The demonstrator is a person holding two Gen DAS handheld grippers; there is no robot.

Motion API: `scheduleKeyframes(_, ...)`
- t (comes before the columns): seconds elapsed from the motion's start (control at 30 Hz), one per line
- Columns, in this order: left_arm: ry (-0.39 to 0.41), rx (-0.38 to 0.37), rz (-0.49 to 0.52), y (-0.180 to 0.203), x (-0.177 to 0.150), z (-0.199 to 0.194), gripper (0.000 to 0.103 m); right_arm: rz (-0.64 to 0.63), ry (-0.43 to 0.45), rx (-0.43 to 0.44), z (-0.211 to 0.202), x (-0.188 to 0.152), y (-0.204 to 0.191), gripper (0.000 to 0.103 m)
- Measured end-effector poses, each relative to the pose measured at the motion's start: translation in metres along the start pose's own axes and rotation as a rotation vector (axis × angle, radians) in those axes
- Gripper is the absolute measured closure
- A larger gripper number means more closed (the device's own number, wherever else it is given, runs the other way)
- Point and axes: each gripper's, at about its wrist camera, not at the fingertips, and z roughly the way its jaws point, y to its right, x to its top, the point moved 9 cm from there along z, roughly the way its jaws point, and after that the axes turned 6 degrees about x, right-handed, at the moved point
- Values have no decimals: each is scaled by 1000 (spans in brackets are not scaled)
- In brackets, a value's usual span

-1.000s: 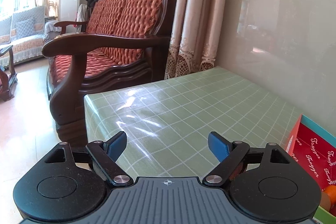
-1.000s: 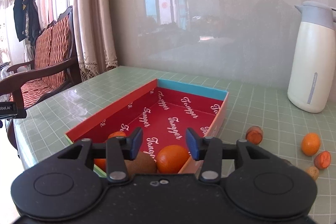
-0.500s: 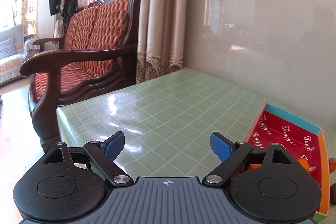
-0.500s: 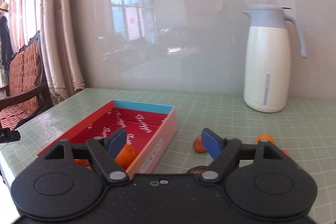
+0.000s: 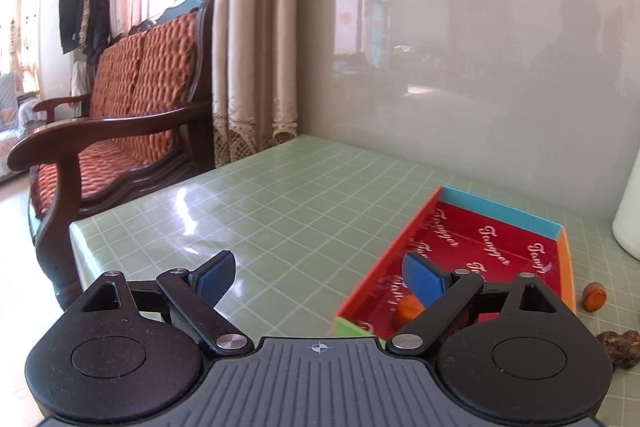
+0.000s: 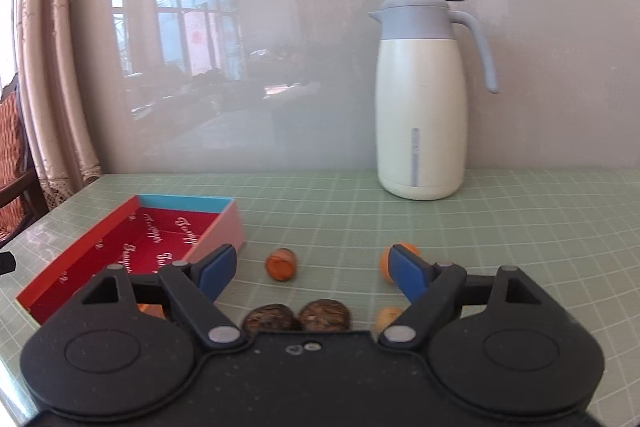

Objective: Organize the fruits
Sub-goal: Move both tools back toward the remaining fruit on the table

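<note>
My right hand-held gripper [image 6: 310, 269] wide, empty, over two brown fruits [image 6: 296, 318] on counter [image 6: 520, 227]. My left hand-held gripper [image 5: 320, 277] wide, empty, beside red box [image 5: 500, 251].

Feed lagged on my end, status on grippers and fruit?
Both open, empty: left hand-held gripper, right hand-held gripper. Red box partly filled; orange fruit and two brown fruits loose on the table. Nothing blocking.
</note>
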Motion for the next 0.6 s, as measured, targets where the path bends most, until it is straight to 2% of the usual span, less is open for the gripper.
scheduleKeyframes(0.6,112,-133,109,91,1,-43,9,78,17,-176,-33,-4,95,20)
